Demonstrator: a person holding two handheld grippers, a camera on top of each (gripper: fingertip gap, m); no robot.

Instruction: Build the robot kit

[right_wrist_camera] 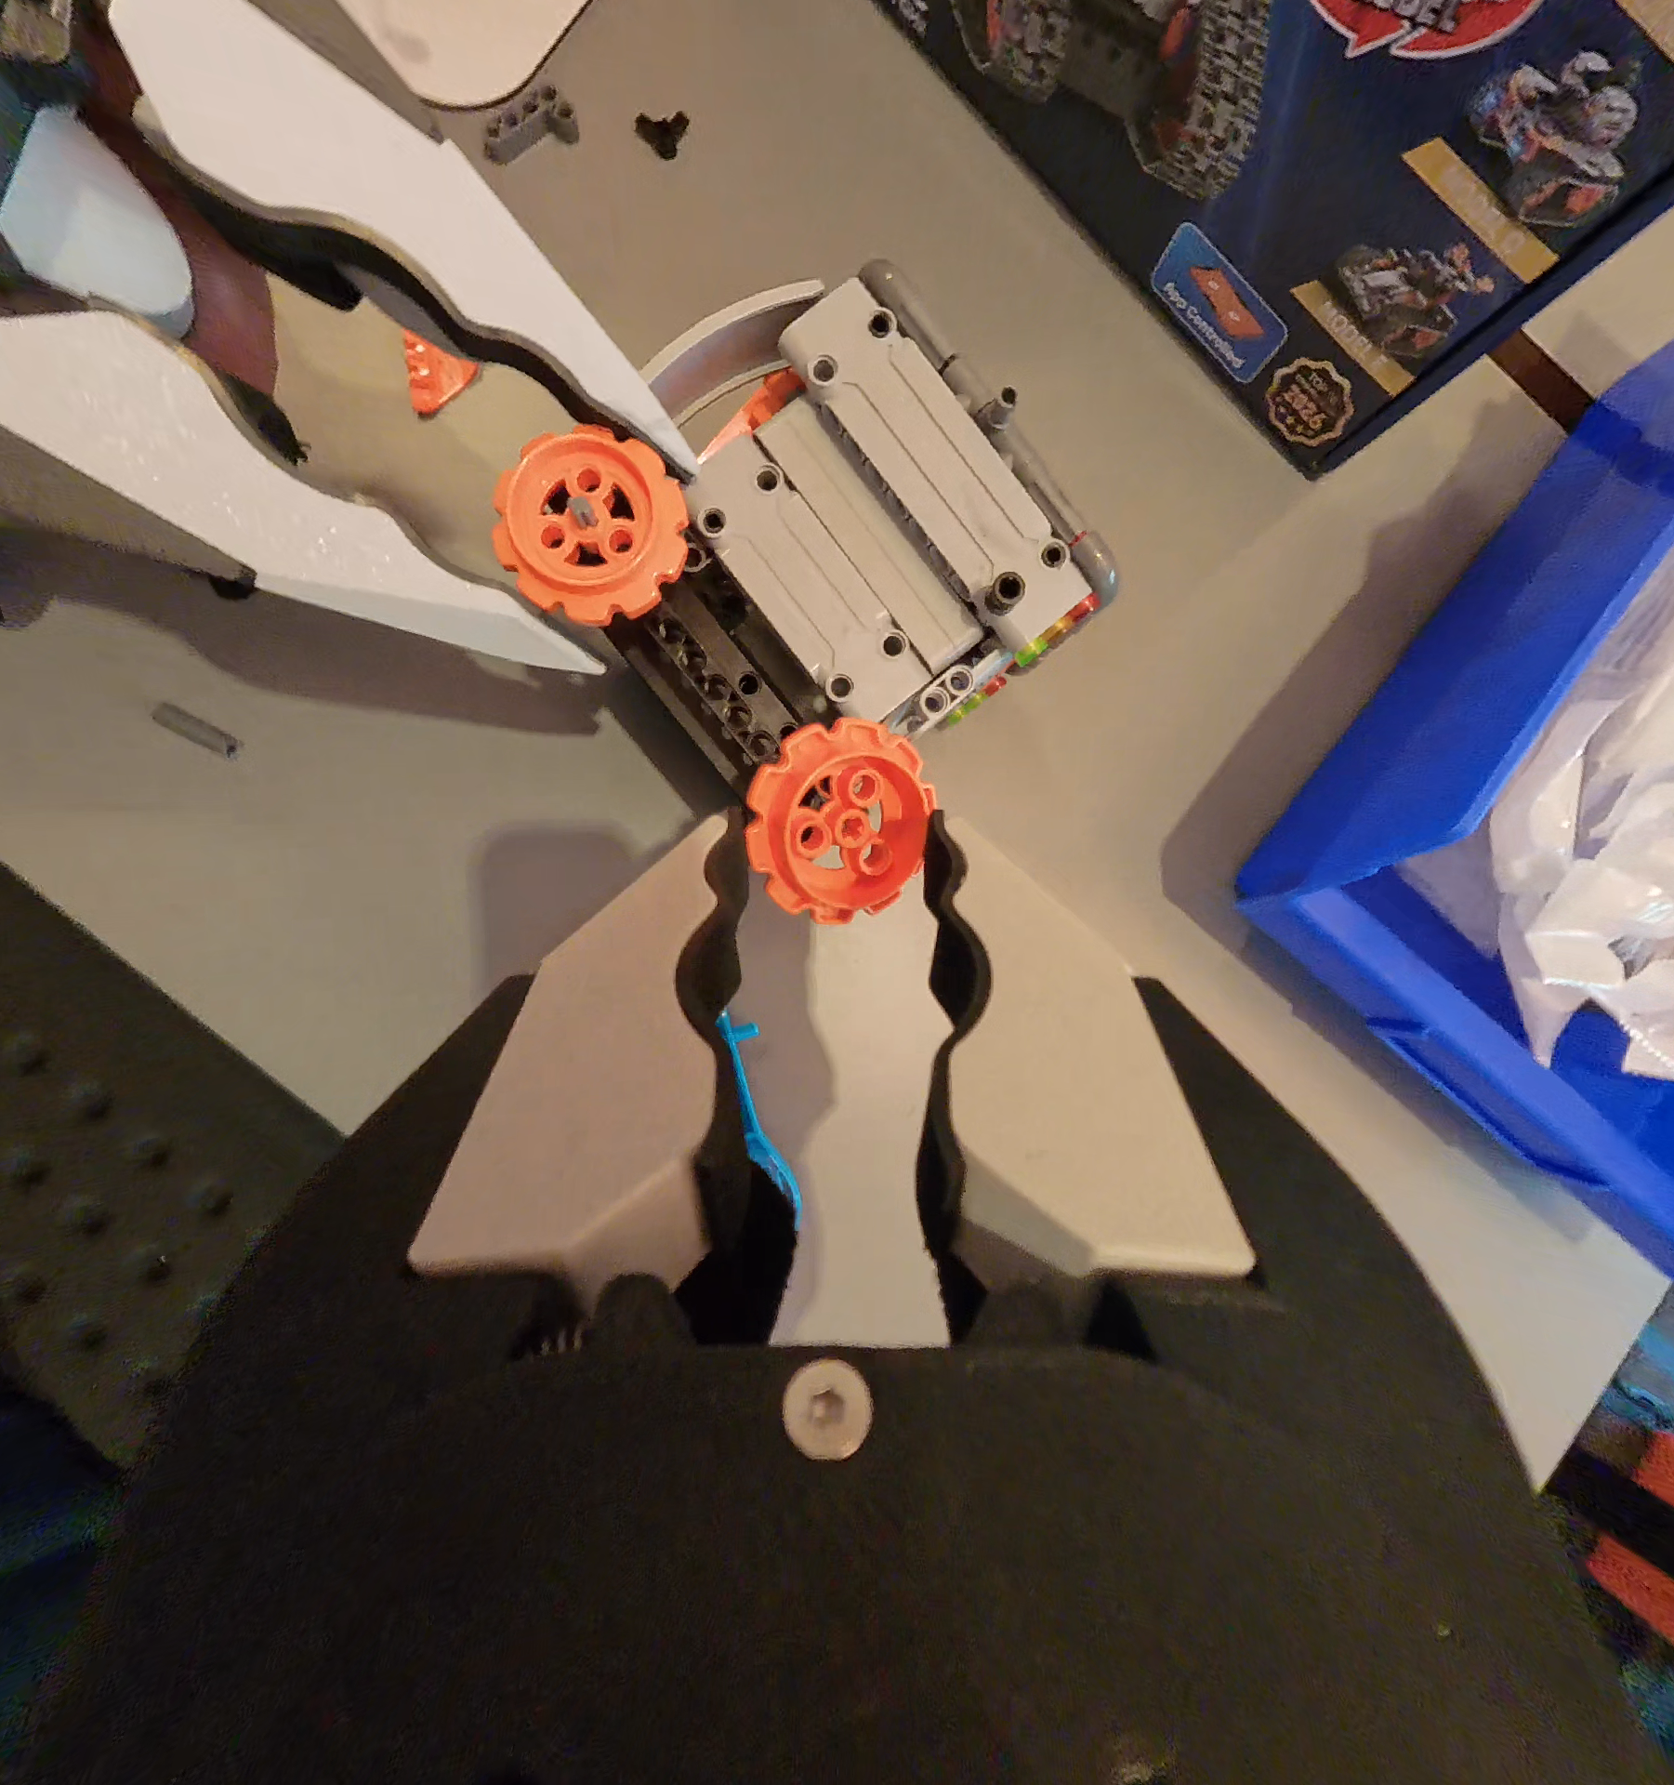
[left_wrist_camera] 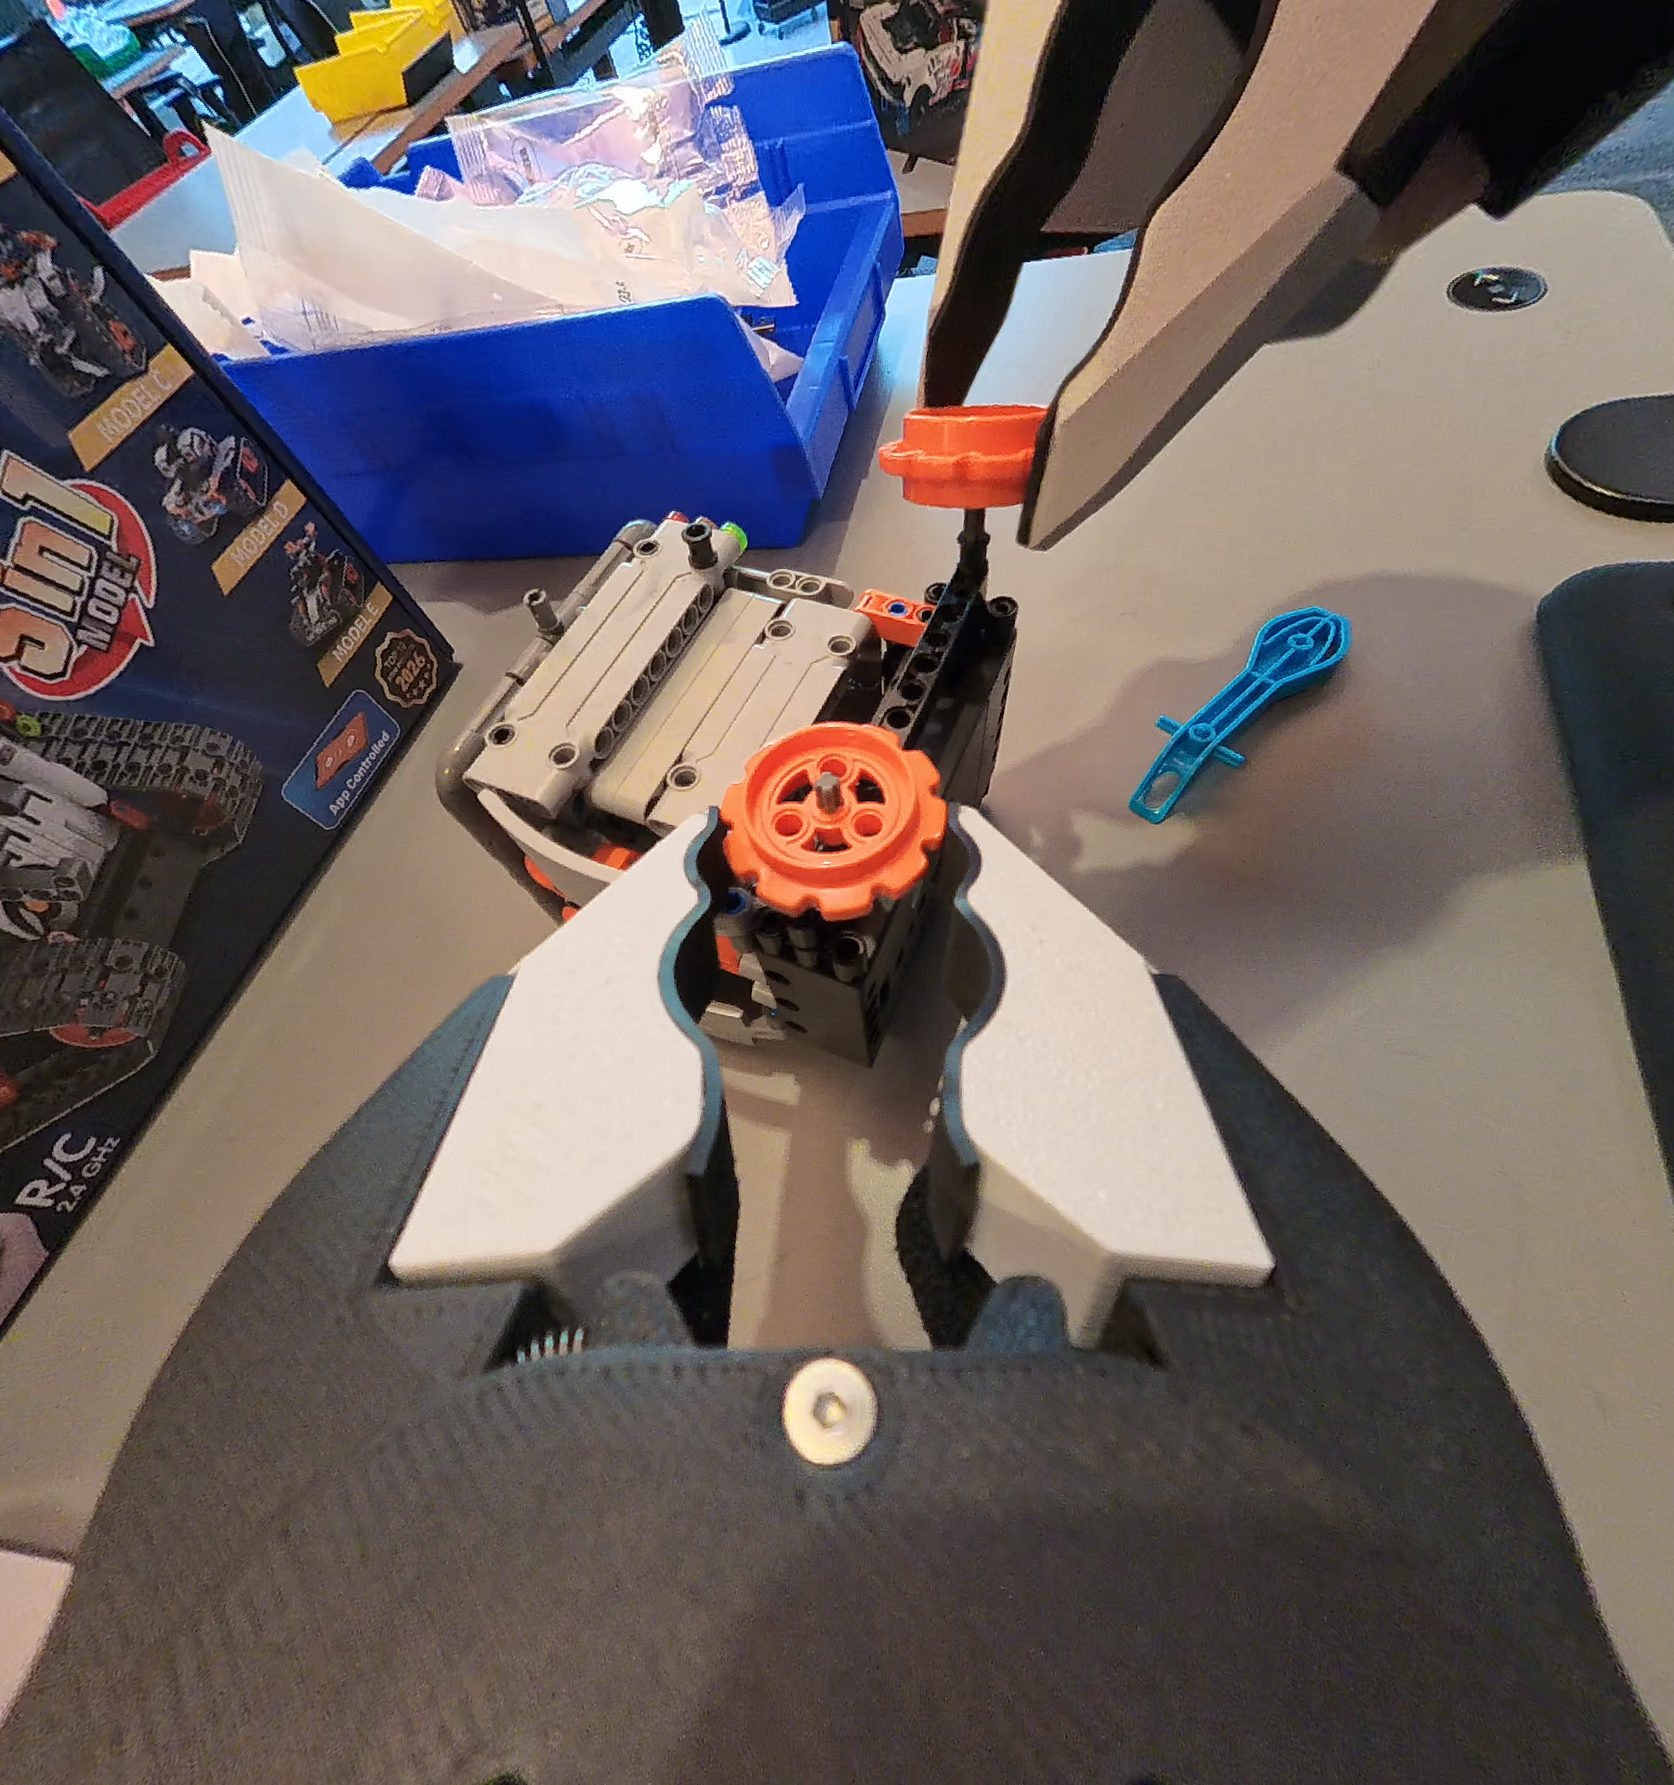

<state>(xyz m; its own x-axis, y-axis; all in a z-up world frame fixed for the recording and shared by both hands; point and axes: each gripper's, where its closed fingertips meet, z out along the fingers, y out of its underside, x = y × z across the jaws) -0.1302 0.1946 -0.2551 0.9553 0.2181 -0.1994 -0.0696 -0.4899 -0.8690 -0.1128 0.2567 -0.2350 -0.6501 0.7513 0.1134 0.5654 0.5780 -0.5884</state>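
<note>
A grey and black brick model lies on the grey table. My left gripper is shut on the model's black near end, just under an orange toothed wheel that sits on a grey axle. My right gripper comes down from the upper right, shut on a second orange wheel right above a black axle standing up from the model's far end. In the right wrist view, the right gripper grips that wheel by its rim, and the left gripper flanks the other wheel.
A blue plastic tool lies right of the model. A blue bin of plastic bags stands behind it, and the dark kit box to the left. A black mat is on the right. Small loose pieces lie on the table. About 8 cm separates my left fingertips from my right.
</note>
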